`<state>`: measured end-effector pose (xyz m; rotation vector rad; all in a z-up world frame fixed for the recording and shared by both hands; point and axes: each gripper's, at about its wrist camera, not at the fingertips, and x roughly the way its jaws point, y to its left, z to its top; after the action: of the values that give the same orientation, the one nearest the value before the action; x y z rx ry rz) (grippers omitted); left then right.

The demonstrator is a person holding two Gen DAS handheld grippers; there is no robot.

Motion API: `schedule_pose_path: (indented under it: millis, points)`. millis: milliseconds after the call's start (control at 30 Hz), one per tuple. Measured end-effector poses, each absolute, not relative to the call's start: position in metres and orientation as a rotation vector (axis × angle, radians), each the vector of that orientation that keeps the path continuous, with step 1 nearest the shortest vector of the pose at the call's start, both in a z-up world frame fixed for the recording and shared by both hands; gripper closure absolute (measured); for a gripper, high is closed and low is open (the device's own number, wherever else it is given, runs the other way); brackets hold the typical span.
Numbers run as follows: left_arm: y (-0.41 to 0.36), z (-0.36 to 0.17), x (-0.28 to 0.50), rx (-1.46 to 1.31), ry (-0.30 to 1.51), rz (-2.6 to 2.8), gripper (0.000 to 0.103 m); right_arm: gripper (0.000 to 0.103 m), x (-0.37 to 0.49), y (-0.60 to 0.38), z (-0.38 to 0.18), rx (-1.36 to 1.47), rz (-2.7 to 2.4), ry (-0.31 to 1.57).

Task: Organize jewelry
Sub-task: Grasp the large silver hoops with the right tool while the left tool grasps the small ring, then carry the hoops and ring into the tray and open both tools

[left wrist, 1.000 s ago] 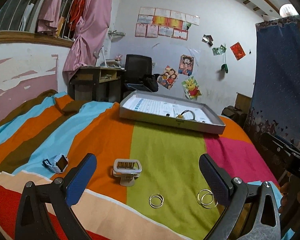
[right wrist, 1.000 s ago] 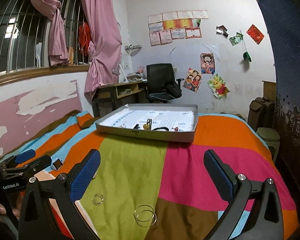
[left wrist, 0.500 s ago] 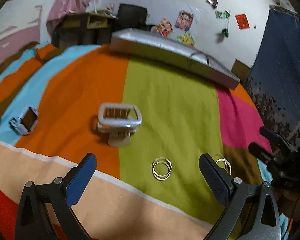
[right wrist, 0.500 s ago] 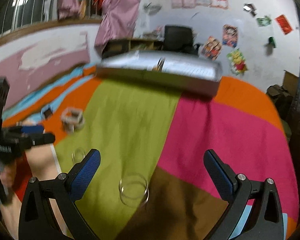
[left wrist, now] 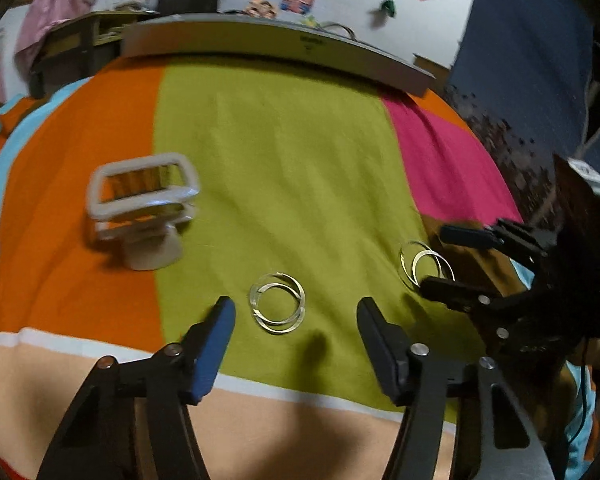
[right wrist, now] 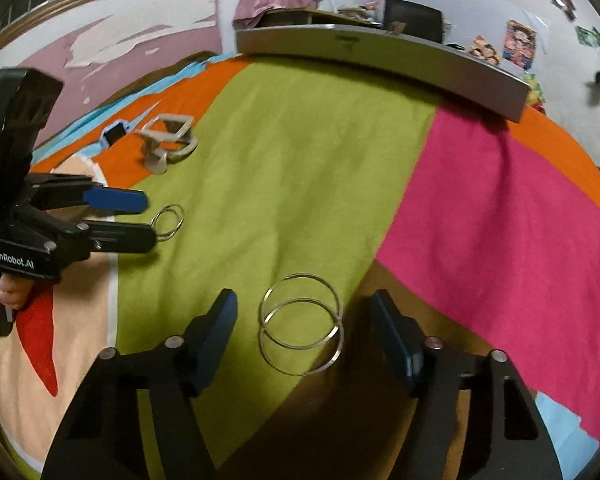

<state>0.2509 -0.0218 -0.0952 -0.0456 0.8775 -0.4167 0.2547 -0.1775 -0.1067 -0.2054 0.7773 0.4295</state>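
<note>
Two pairs of thin silver hoop rings lie on the green stripe of the bedspread. The small pair point(left wrist: 278, 309) sits just ahead of my left gripper point(left wrist: 296, 322), which is open, its fingertips on either side of the rings and close above the cloth. The large pair point(right wrist: 301, 333) lies between the open fingers of my right gripper point(right wrist: 305, 314). Each gripper shows in the other's view: the right gripper point(left wrist: 446, 264) beside the large rings point(left wrist: 425, 266), the left gripper point(right wrist: 150, 219) at the small rings point(right wrist: 168, 220). Neither holds anything.
A white claw clip point(left wrist: 144, 208) point(right wrist: 168, 141) stands on the orange stripe to the left, with a light-blue watch point(right wrist: 114, 134) beyond it. A long grey tray point(left wrist: 268, 46) point(right wrist: 380, 53) lies across the far end of the bed. A hand point(right wrist: 8, 292) holds the left gripper.
Both grippers have tipped down and dropped close to the bedspread, each over a pair of rings. Their fingers stand nearer together than before.
</note>
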Motion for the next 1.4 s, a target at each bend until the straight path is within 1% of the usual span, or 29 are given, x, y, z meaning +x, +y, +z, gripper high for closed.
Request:
schedule_pose_path:
  millis: [133,200,300,367,400,467,567,600,633,833,967,1200,1400]
  points:
    - [-0.025,-0.104,0.255,-0.033,0.9,-0.418,0.051,0.045,0.259,-0.169,-0.114,-0.234,0.445,0.803]
    - [-0.025,-0.105,0.257,-0.034,0.903,-0.42,0.052,0.045,0.262,-0.17,-0.117,-0.234,0.442,0.82]
    - [-0.024,-0.108,0.259,-0.035,0.907,-0.408,0.058,0.046,0.261,-0.172,-0.118,-0.223,0.428,0.827]
    - [-0.023,-0.109,0.259,-0.043,0.907,-0.4,0.065,0.047,0.259,-0.171,-0.12,-0.22,0.415,0.824]
    - [-0.021,-0.11,0.259,-0.049,0.907,-0.398,0.066,0.047,0.257,-0.17,-0.121,-0.217,0.405,0.82]
    - [-0.018,-0.112,0.259,-0.063,0.91,-0.391,0.074,0.049,0.255,-0.17,-0.124,-0.206,0.39,0.819]
    - [-0.015,-0.112,0.26,-0.074,0.914,-0.396,0.074,0.056,0.251,-0.168,-0.125,-0.182,0.375,0.821]
    - [-0.015,-0.112,0.26,-0.07,0.914,-0.397,0.075,0.061,0.249,-0.169,-0.125,-0.174,0.369,0.823]
    - [-0.016,-0.112,0.26,-0.066,0.914,-0.398,0.075,0.062,0.248,-0.169,-0.125,-0.171,0.364,0.823]
    - [-0.016,-0.107,0.258,-0.089,0.909,-0.41,0.076,0.063,0.239,-0.17,-0.123,-0.169,0.356,0.797]
    - [-0.015,-0.093,0.256,-0.121,0.889,-0.416,0.076,0.063,0.233,-0.169,-0.107,-0.179,0.372,0.753]
    - [-0.008,-0.047,0.268,-0.139,0.814,-0.419,0.076,0.063,0.241,-0.174,-0.053,-0.164,0.372,0.639]
    - [-0.005,0.009,0.31,-0.113,0.74,-0.412,0.076,0.063,0.276,-0.178,0.008,-0.159,0.353,0.542]
